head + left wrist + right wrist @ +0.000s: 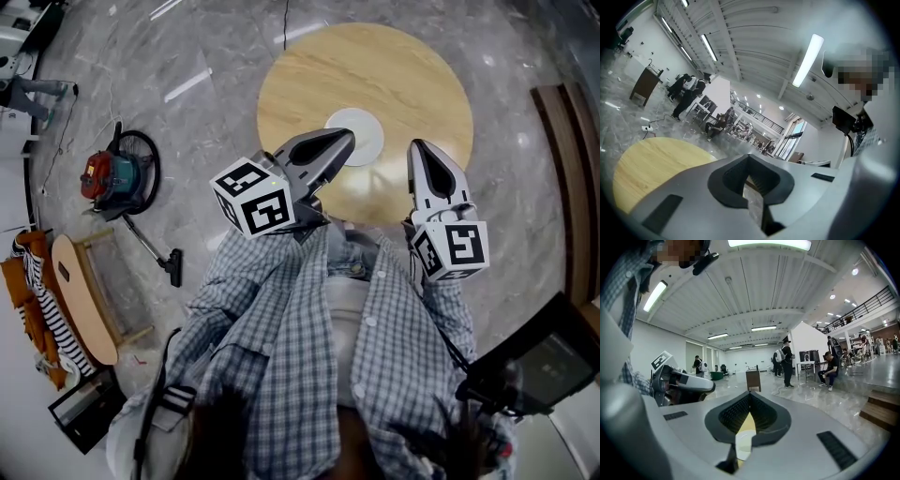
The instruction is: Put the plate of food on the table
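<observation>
A round light-wood table (412, 84) stands in front of me, and a white round plate (367, 131) lies near its middle; I cannot make out food on it. My left gripper (349, 139) hangs over the table's near side with its tip at the plate's edge, jaws shut and empty. My right gripper (418, 146) is to the right of the plate, also shut and empty. In the left gripper view the shut jaws (749, 158) point level past the table (651, 168). In the right gripper view the plate (743, 444) shows through the shut jaws (750, 393), with the left gripper (679, 383) at the left.
A red vacuum cleaner (117, 178) with hose lies on the grey marble floor to the left, near a wooden bench (84, 300) and striped cloth (47, 309). A black device (534, 361) is at lower right. People (787, 359) and a dark cabinet (753, 379) stand far off.
</observation>
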`<action>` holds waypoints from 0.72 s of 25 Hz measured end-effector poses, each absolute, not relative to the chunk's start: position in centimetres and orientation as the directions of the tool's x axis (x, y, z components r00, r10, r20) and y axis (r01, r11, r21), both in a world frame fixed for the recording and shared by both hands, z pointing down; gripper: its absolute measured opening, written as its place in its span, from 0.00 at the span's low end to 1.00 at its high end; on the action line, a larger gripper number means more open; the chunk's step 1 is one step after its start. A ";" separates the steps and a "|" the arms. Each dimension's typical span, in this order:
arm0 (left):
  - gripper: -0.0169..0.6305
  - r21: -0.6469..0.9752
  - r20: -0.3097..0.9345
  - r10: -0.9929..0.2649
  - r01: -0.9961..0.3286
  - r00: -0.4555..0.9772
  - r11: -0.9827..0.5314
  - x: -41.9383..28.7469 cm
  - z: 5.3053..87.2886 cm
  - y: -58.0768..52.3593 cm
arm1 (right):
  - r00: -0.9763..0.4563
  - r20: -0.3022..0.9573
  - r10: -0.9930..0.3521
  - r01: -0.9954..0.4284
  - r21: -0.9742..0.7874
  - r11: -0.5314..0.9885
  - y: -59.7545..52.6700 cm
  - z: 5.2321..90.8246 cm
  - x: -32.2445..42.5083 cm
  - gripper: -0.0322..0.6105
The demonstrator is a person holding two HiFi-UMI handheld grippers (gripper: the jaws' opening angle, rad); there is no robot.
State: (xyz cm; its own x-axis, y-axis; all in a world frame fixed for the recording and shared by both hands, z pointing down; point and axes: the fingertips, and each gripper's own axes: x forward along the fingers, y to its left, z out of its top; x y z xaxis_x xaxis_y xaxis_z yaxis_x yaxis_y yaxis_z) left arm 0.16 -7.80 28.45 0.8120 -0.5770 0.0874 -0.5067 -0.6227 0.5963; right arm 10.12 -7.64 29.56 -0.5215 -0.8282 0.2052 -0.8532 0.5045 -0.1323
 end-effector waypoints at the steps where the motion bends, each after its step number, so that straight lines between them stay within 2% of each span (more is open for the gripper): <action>1: 0.04 0.595 0.089 -0.576 -0.507 0.812 -0.623 0.2 28.5 -7.8 | -0.520 0.207 -0.829 -0.854 -0.138 0.501 -7.6 29.7 10.2 0.06; 18: 0.04 0.600 0.109 -0.575 -0.515 0.811 -0.613 -0.4 28.8 -7.6 | -0.513 0.230 -0.827 -0.858 -0.131 0.496 -7.7 30.1 9.9 0.06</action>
State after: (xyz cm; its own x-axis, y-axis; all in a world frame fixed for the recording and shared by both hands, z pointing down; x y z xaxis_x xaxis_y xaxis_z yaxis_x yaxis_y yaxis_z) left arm -0.38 -7.58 28.77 0.8112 -0.5746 0.1091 -0.5145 -0.6125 0.6000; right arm 9.94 -7.71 30.06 -0.5131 -0.8269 0.2302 -0.8583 0.4962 -0.1306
